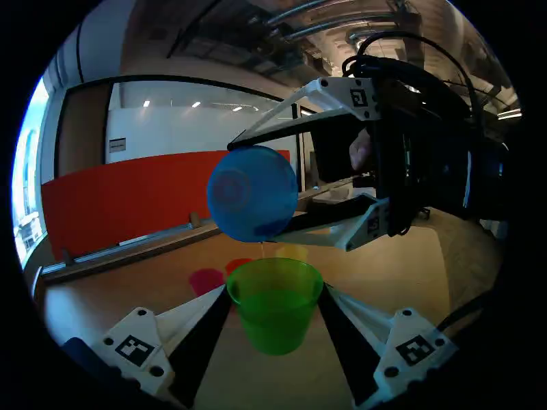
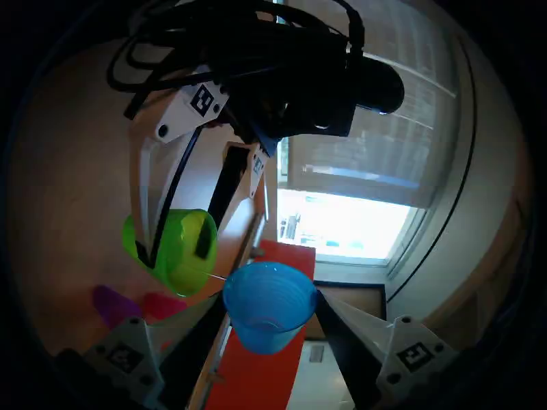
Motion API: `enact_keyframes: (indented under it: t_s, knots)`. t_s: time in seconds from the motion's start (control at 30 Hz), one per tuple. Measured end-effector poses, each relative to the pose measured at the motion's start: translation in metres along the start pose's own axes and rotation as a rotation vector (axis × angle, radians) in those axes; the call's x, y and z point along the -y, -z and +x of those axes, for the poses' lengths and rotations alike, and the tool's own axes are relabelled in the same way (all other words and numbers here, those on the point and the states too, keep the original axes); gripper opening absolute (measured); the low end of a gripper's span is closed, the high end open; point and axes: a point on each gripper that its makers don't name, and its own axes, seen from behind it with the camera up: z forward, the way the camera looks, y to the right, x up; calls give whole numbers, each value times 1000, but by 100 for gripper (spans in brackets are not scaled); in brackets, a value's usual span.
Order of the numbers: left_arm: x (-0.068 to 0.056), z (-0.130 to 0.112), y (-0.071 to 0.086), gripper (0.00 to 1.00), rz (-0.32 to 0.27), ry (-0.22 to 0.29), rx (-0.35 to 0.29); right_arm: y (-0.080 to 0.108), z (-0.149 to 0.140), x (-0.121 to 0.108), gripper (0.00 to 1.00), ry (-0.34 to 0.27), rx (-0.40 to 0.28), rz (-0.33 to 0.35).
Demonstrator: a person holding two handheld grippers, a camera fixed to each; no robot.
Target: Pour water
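My left gripper [image 1: 275,316] is shut on a green cup [image 1: 275,311] held upright above the table; water fills part of it. Above it the right gripper [image 1: 273,188] comes in from the right, shut on a blue cup [image 1: 251,193] tipped on its side, and a thin stream of water [image 1: 262,249] falls from its rim into the green cup. In the right gripper view my right gripper [image 2: 270,321] grips the blue cup [image 2: 269,311] between its fingers, and the green cup [image 2: 174,249] sits just beyond its rim, held by the left gripper [image 2: 174,242].
On the wooden table [image 1: 383,273] behind the green cup stand a pink cup [image 1: 205,279], a red cup [image 1: 238,264] and a yellow cup [image 1: 292,251]. A red wall panel [image 1: 123,198] runs behind the table. Black cables [image 2: 225,27] trail from the left gripper.
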Motion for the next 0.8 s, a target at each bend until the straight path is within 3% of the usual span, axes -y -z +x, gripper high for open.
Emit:
enact_keyframes:
  t_s: [0.6, 0.8]
  knots:
    - [1, 1, 0, 87, 1, -1, -3, -12, -15, -8, 93, -18, -4, -10]
    - [3, 0, 2, 87, 7, 1, -3, -15, -27, -12, 93, -149, -12, -22]
